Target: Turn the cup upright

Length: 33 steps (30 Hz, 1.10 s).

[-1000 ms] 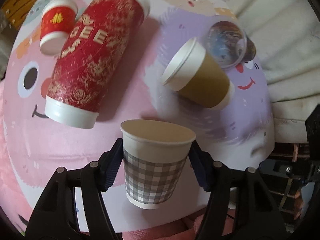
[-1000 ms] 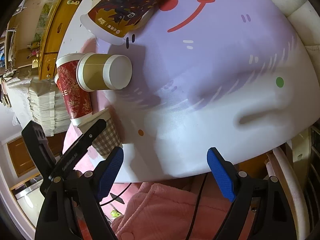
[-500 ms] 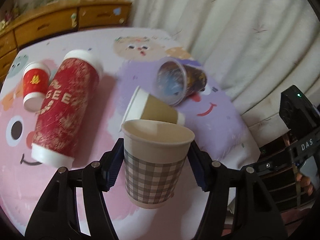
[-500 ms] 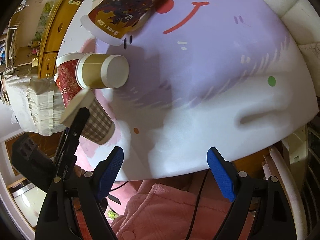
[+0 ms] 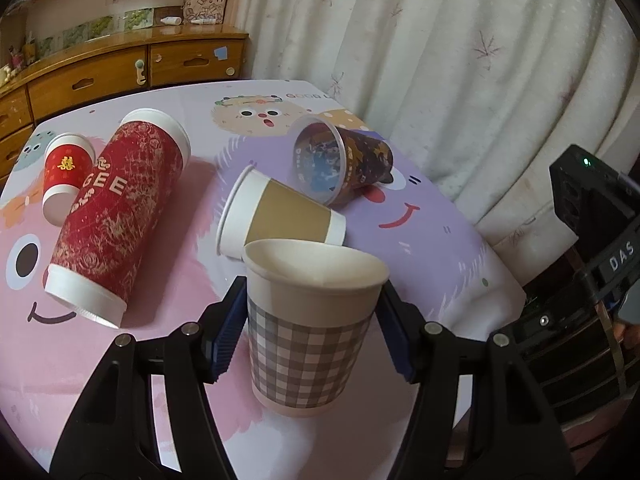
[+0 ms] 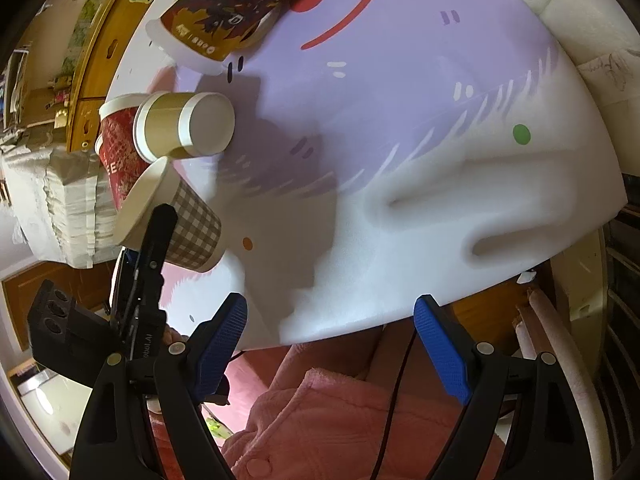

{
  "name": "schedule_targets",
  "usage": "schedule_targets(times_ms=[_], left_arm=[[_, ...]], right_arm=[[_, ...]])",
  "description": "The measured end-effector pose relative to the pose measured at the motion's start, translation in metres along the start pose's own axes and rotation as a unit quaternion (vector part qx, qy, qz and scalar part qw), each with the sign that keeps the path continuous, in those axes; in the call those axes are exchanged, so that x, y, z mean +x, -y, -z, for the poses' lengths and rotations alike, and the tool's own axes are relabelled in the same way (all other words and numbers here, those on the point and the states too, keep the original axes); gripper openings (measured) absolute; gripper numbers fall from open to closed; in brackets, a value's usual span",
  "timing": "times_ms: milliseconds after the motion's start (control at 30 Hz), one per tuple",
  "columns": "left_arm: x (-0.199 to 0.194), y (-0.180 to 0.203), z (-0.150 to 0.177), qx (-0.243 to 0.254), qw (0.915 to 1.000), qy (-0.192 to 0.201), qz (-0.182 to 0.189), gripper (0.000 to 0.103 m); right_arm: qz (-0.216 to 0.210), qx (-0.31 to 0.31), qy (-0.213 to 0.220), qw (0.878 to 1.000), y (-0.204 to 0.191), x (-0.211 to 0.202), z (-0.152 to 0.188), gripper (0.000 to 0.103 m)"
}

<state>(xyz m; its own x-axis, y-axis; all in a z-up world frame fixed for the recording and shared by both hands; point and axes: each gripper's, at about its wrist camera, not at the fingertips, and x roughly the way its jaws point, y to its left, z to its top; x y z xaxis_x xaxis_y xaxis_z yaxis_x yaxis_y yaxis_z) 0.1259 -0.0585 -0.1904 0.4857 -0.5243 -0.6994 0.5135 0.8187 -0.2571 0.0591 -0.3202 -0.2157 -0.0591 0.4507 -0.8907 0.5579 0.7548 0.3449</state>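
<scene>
My left gripper (image 5: 312,332) is shut on a grey checked paper cup (image 5: 308,344), mouth up, its base near the pink and purple table mat (image 5: 180,280); whether it touches is unclear. The cup also shows in the right wrist view (image 6: 188,228), with the left gripper (image 6: 156,240) around it. My right gripper (image 6: 330,344) is open and empty at the table's near edge.
Several cups lie on their sides: a tall red cup (image 5: 116,216), a small red cup (image 5: 64,176), a brown-sleeved cup (image 5: 280,216) and a dark printed clear cup (image 5: 344,160). A wooden dresser (image 5: 120,76) and a curtain (image 5: 440,60) stand behind.
My left gripper has tilted and lifted the checked cup from a downward-looking pose to a level one, so the cup now stands mouth up. The right gripper has barely moved.
</scene>
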Motion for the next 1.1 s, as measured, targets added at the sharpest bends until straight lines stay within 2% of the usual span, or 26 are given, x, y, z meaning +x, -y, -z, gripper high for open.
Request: schedule_targets(times_ms=[267,633,767,1000,1100], left_arm=[[-0.001,0.008,0.010,0.025,0.9997,-0.005,-0.003,0.061],[-0.005,0.014,0.023,0.031,0.9994,-0.013,-0.004,0.063],[-0.009,0.019,0.026,0.041,0.9991,0.001,-0.001,0.063],[-0.006,0.020,0.021,0.023,0.9996,0.005,-0.012,0.064],[-0.005,0.019,0.019,0.020,0.9996,-0.005,-0.018,0.065]], right_arm=[[-0.004,-0.009,0.003,1.000,-0.007,0.001,0.003,0.087],[-0.007,-0.001,0.011,1.000,-0.002,-0.002,0.006,0.087],[-0.009,-0.005,0.010,1.000,-0.003,-0.001,0.007,0.087],[-0.003,-0.022,0.006,1.000,-0.012,0.004,0.009,0.087],[-0.003,-0.028,0.004,1.000,-0.016,0.006,0.010,0.087]])
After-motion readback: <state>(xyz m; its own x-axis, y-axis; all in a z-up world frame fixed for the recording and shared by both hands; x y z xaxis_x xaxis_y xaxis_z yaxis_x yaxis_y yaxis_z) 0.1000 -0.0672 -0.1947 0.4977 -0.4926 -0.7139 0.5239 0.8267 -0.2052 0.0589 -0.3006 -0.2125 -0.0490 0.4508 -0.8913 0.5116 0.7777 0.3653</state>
